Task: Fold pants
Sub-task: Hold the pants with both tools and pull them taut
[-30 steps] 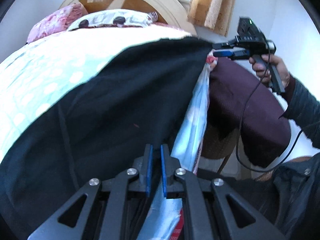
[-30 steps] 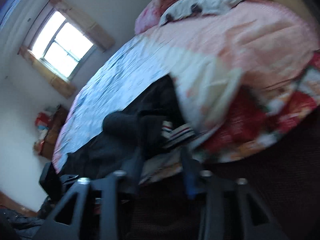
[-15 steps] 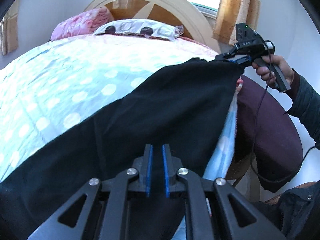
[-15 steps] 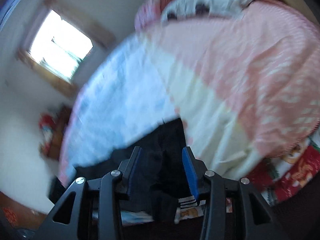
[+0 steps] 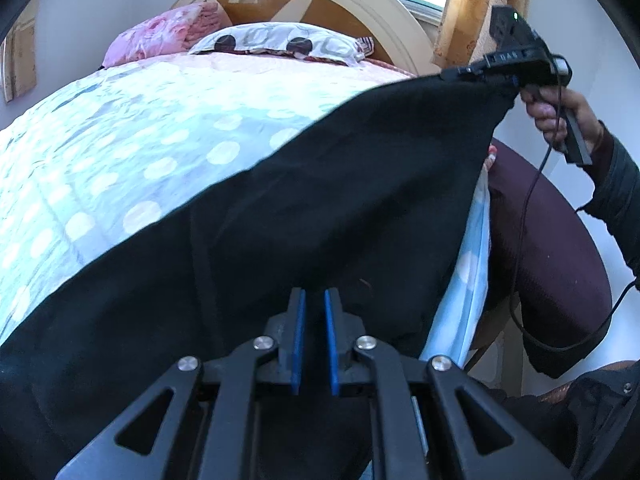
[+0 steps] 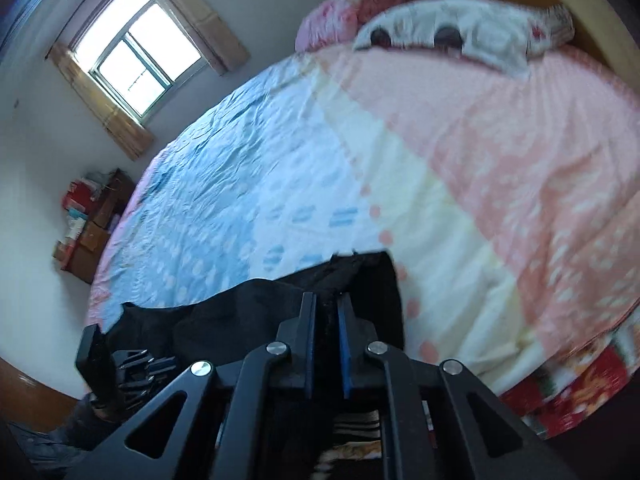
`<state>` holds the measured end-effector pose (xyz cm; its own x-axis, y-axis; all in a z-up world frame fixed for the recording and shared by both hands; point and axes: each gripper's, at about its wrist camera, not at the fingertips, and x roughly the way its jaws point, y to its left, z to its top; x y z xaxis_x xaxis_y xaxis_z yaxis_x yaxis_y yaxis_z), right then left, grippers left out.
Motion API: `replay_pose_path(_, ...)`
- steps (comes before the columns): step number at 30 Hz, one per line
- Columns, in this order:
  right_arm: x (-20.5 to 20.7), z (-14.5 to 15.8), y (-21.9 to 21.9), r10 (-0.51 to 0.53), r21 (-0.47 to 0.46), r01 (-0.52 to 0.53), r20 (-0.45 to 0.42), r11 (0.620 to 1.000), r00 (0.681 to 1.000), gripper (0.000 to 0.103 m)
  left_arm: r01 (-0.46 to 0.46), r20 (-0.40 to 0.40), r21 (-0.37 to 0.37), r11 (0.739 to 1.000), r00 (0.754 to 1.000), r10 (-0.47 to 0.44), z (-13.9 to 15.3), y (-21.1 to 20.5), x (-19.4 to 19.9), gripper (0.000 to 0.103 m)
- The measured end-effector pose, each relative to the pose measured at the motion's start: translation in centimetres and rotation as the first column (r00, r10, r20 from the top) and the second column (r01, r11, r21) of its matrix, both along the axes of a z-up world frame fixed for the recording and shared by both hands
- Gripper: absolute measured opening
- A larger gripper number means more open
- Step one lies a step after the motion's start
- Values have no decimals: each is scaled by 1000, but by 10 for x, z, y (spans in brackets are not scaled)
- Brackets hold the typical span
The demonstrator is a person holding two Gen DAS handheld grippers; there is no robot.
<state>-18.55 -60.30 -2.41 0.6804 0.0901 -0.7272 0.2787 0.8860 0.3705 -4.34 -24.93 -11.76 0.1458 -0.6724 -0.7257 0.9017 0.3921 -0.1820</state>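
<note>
Since the earlier frames, the right gripper (image 5: 476,76) has risen toward the headboard (image 5: 384,4) side of the bed, and its jaws have just been closing; black fabric now sits between the blue pads, so they are clamped on a corner of the pants (image 5: 320,208). In its own view the right gripper (image 6: 326,320) shows the dark cloth pinched and trailing away below. The left gripper (image 5: 314,322) has its blue pads drawn nearly together; the cloth runs right up to them and appears gripped, though the contact itself is hidden under the fabric. Between the two grippers the pants hang as one taut black sheet above the bedspread (image 5: 120,152), on the side away from the headboard, with one edge over the bed's side next to a dark red chair (image 5: 552,240). The rest of the garment trails toward the left of that view. Judged from this, the step in hand is lifting and stretching one edge before laying it over. To do it well, keep both clamps firm, hold equal tension so the edge stays straight, carry both corners level toward the headboard, and lower them together to avoid wrinkles.
</note>
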Motion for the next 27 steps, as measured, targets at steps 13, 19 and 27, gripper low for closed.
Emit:
replay_pose_path(13,-13,-14,-25,-114,-63,112,-29,992,993,13,8,-12,0,1000,1000,-8,1,-3,3,13)
replay_pose_path(19,-9,-2,-16,-25,-96,20,-49,995,998,14,5,-13,-7,1000,1000,-5,0,-5,4,13)
replay_pose_path(27,11,-31,-8,26,-89,-40,-156,995,987,19,4,-16,-6,1000,1000,-4,1,-2,3,13)
